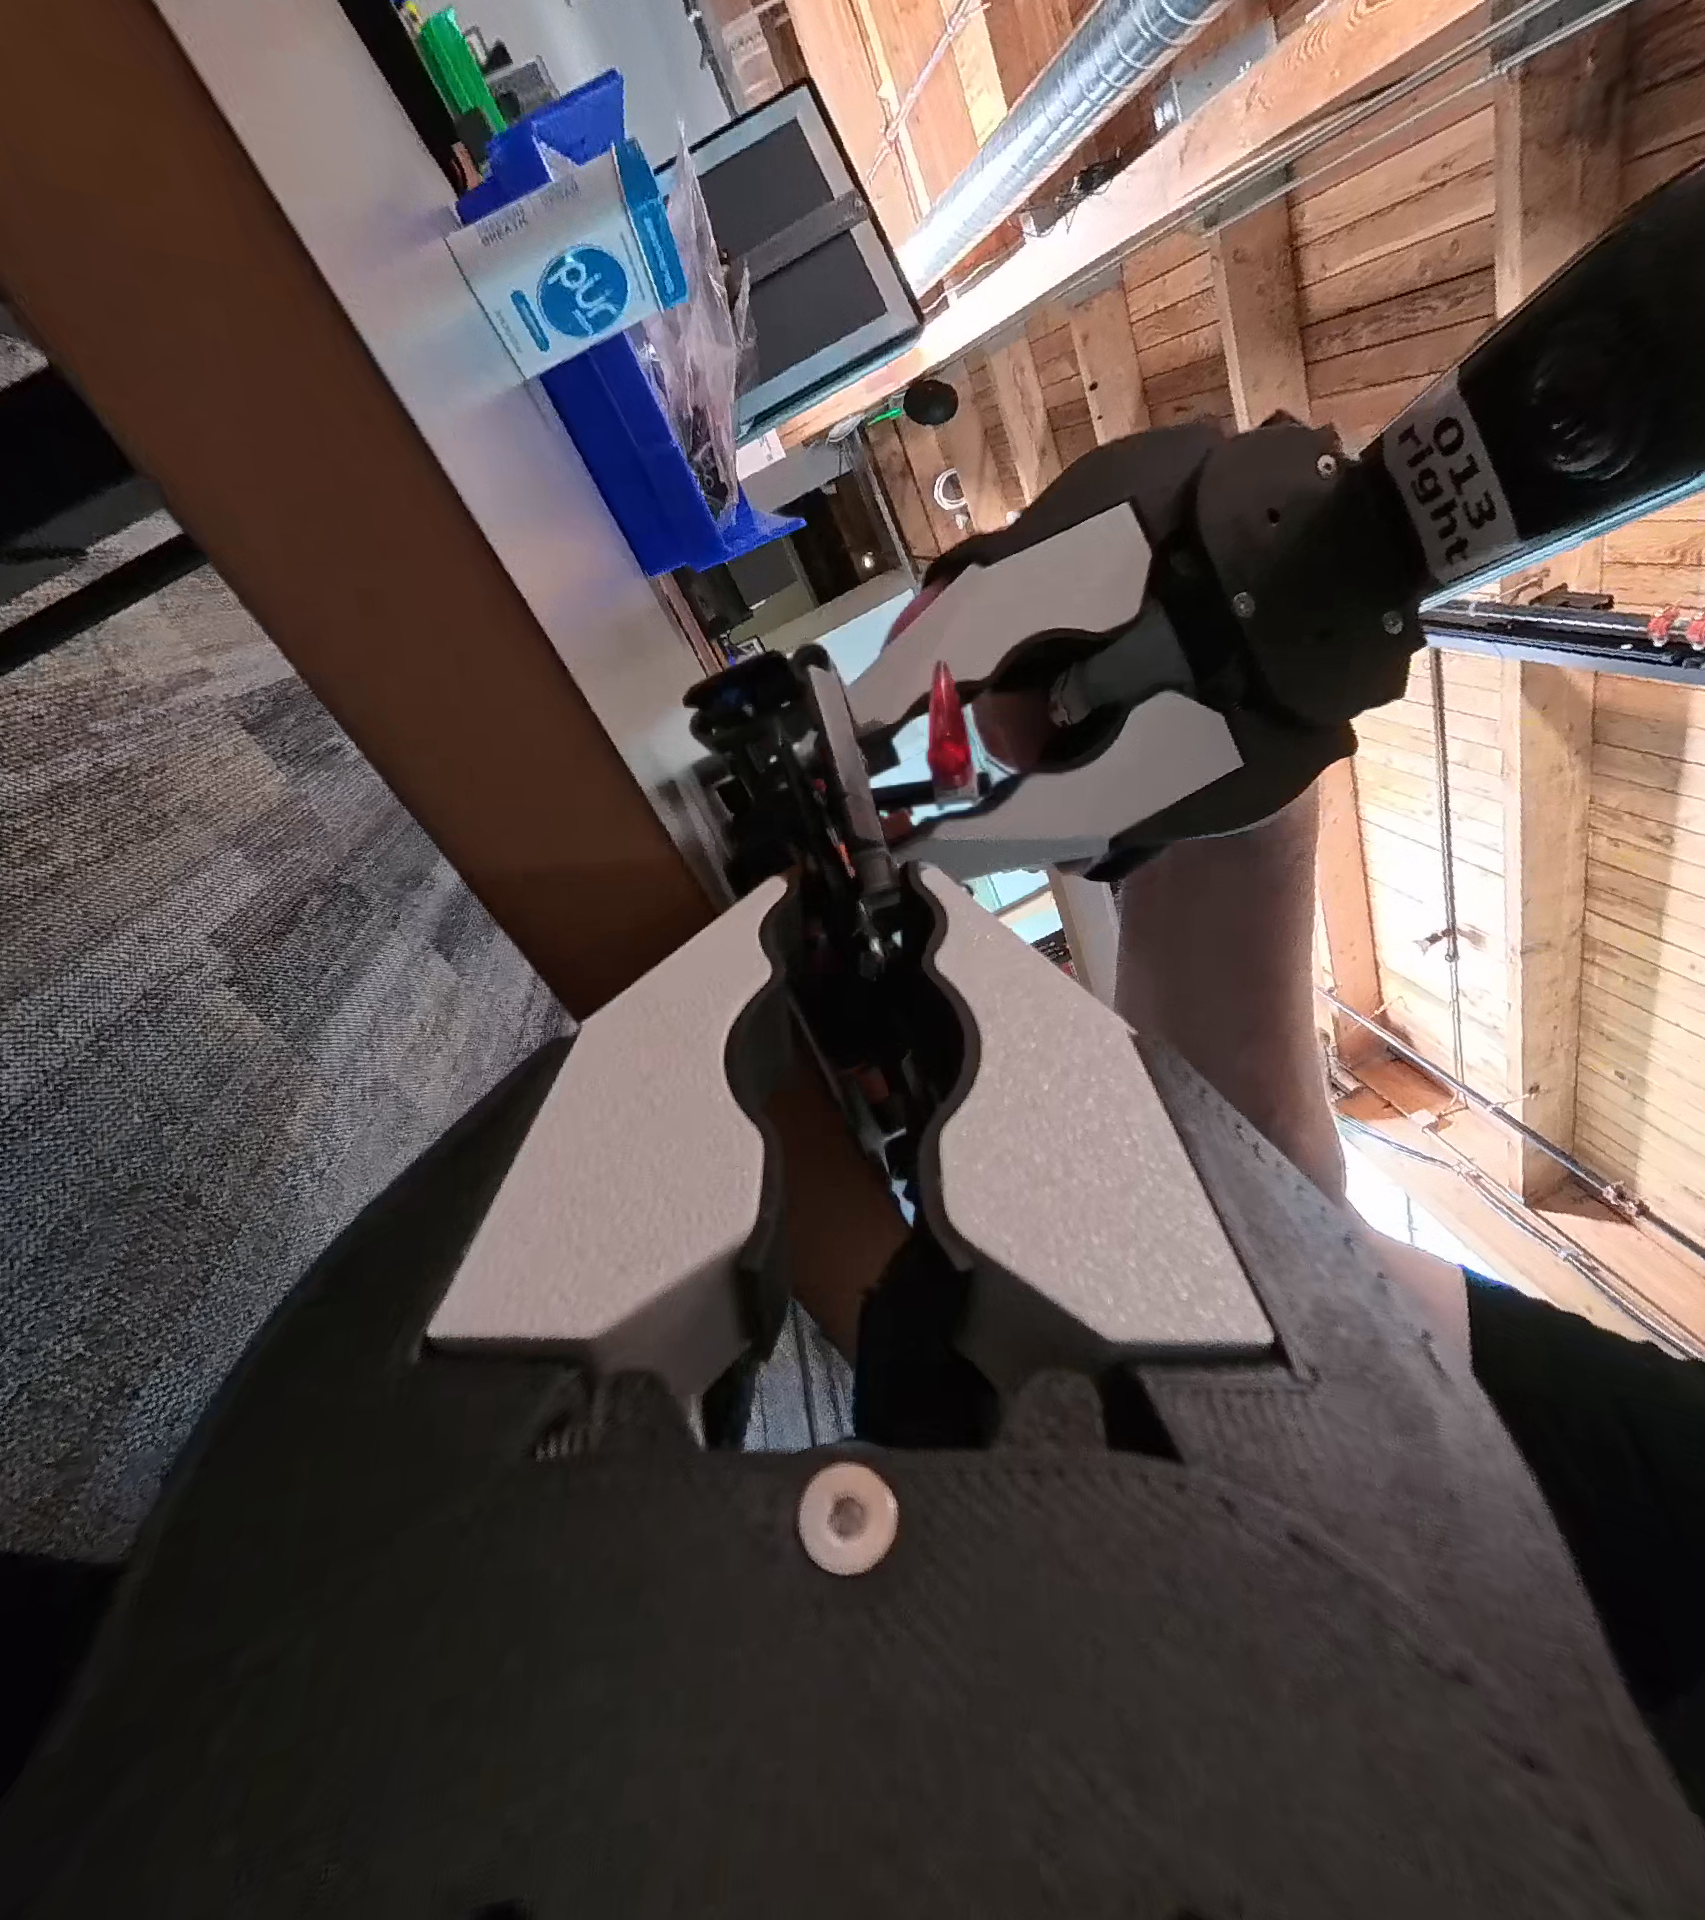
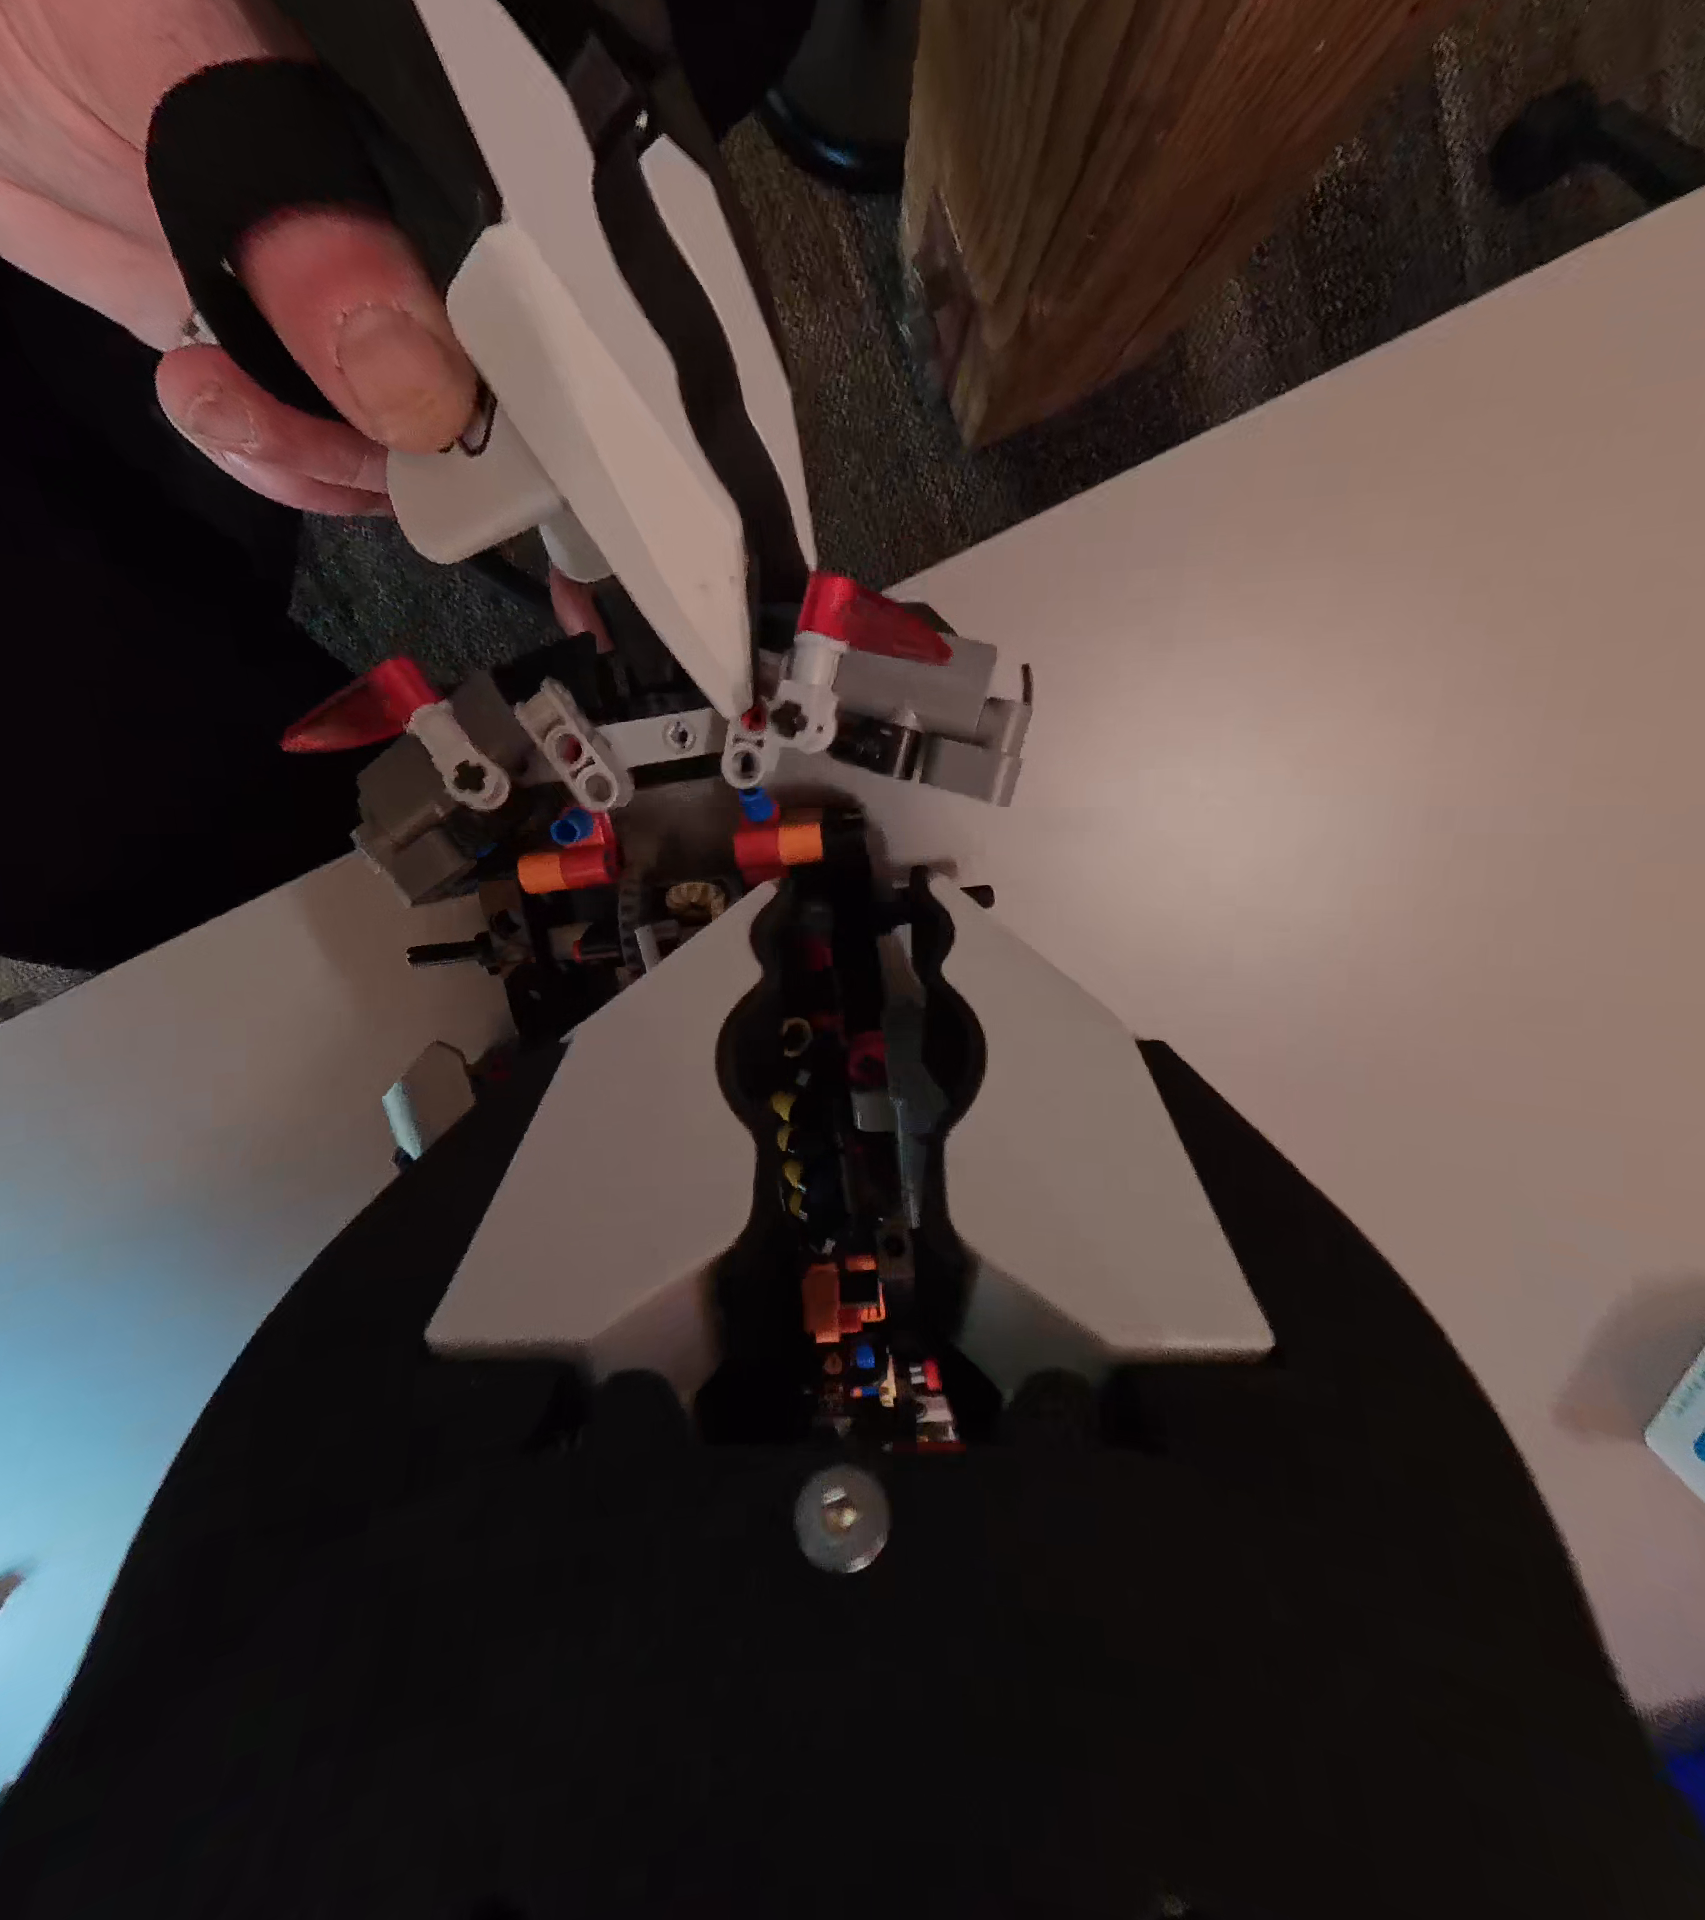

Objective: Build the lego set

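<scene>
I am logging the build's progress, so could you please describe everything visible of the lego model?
The lego model is a partly built plastic assembly of black beams, grey blocks, pale connectors, orange and red bushes, blue pins, a small gear and two red pointed pieces. It sits over the white table's edge, clamped lengthwise in the right gripper, while the left gripper pinches its grey end.

White table (image 2: 1347,727) over grey carpet (image 1: 152,987), wooden post (image 2: 1087,208), plank ceiling (image 1: 1658,935) with silver duct (image 1: 1066,125).
</scene>
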`<state>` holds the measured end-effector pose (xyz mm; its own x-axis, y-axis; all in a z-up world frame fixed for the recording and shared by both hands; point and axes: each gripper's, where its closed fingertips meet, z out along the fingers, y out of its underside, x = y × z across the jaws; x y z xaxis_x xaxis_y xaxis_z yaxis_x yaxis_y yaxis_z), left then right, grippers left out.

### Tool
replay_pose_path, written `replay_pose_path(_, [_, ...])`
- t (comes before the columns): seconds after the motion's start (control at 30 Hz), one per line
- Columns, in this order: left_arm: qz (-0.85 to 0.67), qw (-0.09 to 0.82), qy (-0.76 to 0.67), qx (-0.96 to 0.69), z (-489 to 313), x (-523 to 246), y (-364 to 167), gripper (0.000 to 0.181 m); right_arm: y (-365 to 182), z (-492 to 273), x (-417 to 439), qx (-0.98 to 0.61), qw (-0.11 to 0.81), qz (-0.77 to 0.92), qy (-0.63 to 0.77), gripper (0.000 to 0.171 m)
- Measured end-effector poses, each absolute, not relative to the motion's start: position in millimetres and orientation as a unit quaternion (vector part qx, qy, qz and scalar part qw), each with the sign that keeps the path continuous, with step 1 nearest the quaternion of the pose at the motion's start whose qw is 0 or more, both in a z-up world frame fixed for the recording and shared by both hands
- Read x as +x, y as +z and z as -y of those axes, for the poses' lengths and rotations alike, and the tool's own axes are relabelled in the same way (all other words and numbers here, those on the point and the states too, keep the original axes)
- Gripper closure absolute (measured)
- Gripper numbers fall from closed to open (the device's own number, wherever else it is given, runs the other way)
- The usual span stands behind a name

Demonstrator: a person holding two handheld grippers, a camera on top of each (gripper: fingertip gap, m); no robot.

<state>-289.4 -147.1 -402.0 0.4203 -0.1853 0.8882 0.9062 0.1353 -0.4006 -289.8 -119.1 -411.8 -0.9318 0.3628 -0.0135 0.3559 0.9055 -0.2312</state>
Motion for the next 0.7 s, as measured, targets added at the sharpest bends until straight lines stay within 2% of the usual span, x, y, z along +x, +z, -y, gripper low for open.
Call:
replay_pose_path(0.37, [0.355, 0.659, -0.425, -0.509, 149.6, -284.2, -403.4, 0.165, -414.2, 122.5, -282.2, -0.189, 0.014, 0.972, 0.140, 0.145])
replay_pose_path(0.7, [0.354, 0.658, -0.426, -0.510, 153.1, -276.2, -403.4, 0.165, -418.7, 127.0, -280.3, -0.189, 0.042, 0.970, 0.150, 0.152])
